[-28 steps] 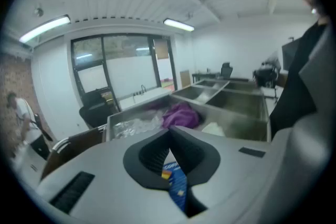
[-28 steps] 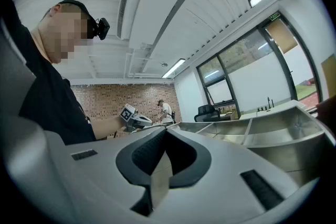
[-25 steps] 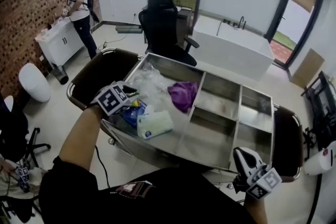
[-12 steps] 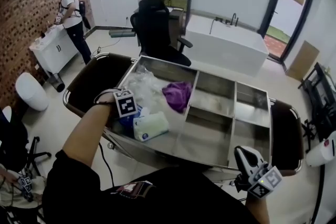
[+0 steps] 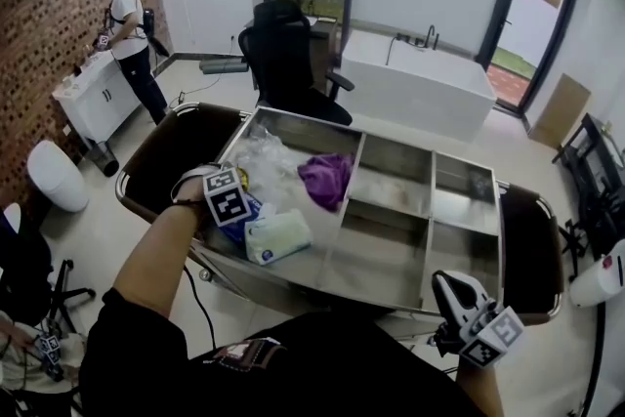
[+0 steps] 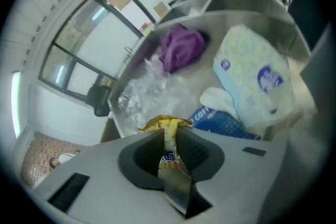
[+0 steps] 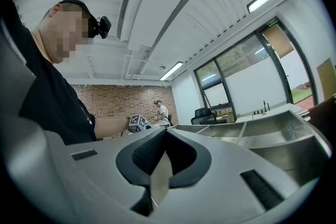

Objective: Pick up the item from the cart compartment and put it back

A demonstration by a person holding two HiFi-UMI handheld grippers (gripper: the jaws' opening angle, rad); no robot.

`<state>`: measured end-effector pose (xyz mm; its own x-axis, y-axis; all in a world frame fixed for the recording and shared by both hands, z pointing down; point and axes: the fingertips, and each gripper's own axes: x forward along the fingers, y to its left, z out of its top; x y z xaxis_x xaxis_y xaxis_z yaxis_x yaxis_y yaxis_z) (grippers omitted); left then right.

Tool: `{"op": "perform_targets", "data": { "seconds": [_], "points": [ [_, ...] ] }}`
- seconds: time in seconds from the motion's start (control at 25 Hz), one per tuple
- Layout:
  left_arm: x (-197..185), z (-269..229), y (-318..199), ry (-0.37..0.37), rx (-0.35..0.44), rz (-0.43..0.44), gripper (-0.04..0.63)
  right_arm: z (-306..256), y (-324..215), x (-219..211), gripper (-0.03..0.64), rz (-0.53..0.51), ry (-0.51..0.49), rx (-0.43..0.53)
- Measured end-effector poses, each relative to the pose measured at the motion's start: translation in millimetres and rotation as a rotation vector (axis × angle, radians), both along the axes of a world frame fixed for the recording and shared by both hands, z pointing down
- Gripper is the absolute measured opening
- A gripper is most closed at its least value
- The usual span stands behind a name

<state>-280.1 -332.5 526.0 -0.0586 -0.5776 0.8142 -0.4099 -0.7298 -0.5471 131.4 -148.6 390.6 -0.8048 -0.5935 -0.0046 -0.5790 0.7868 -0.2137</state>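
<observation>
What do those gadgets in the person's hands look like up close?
The left hand-held gripper and right hand-held gripper have smooth light-grey plastic bodies with two dark ribbed pads at the tip. Each carries a white cube with black square markers. The person wears a black short-sleeved top. The left one's jaws are closing, a yellow packet between them.

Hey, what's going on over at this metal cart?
A person works a handheld gripper in each hand at a stainless steel cart with compartments. The left gripper is in the left-end compartment, its jaws closing on a crinkly yellow snack packet pinched between them. A purple cloth, clear plastic bags, a white tissue pack and a blue pouch lie there too. The right gripper hangs empty, jaws together.
</observation>
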Motion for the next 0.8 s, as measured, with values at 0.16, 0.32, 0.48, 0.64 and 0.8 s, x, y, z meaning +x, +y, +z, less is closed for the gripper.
{"op": "perform_targets", "data": {
  "seconds": [0.16,0.32,0.48,0.64,0.8],
  "points": [
    [64,-100,13,0.377,0.289,0.112,0.061,2,-2,-1,-0.003,-0.001,-0.002,0.005],
    [158,-165,84,0.905,0.303,0.302,0.061,0,-2,-6,-0.003,-0.013,-0.020,0.010],
    [219,-148,131,1.217,0.208,0.388,0.060,6,-2,-4,-0.003,-0.014,0.008,0.006],
    [246,-125,147,1.484,0.131,0.348,0.054,-1,1,-7,-0.003,-0.027,-0.015,0.007],
    [254,-117,157,1.566,0.075,0.319,0.044,4,0,-1,-0.003,-0.016,0.020,0.020]
  ]
}}
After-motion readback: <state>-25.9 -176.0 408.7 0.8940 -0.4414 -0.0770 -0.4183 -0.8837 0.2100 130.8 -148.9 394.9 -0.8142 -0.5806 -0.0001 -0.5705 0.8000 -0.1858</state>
